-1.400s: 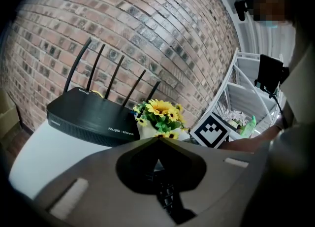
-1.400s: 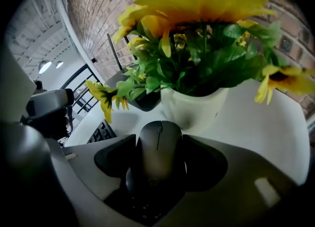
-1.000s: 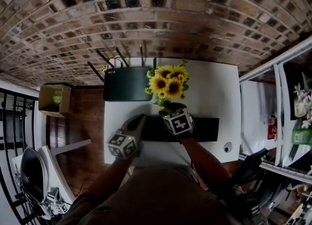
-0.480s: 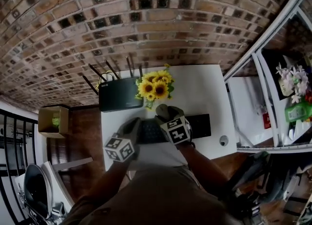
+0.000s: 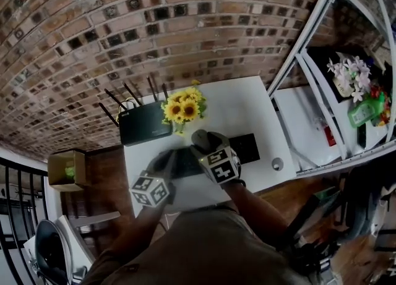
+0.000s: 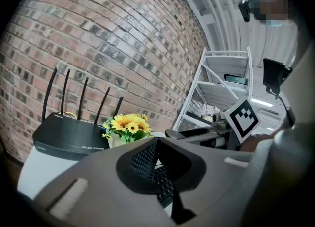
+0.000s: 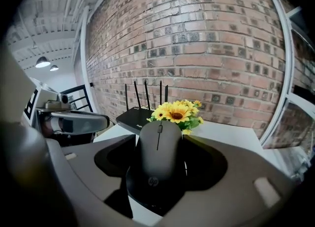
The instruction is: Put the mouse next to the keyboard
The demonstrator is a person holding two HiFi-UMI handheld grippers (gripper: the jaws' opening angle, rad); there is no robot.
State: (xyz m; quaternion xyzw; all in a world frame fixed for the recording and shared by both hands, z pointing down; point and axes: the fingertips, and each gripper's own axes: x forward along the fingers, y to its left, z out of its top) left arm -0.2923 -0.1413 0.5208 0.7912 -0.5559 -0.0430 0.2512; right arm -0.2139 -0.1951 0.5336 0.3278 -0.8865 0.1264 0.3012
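A dark grey mouse (image 7: pixel 158 154) sits between the jaws of my right gripper (image 7: pixel 158 145), which is shut on its sides. In the head view the mouse (image 5: pixel 200 137) hangs over the black keyboard (image 5: pixel 249 148), near its middle. The keyboard lies across the white table (image 5: pixel 247 107). My left gripper (image 5: pixel 163 161) is over the keyboard's left end, its jaw tips together and nothing between them. Keyboard keys (image 6: pixel 165 184) show through the cutout of the left gripper (image 6: pixel 156 142).
A black router (image 5: pixel 144 124) with antennas and a bunch of sunflowers (image 5: pixel 180 109) stand at the table's back, by the brick wall. A small round object (image 5: pixel 276 164) lies right of the keyboard. A white shelf frame (image 5: pixel 309 110) stands to the right.
The head view has swung, so the table sits lower-left and smaller. Both grippers stay over the keyboard, and the mouse stays in the right one.
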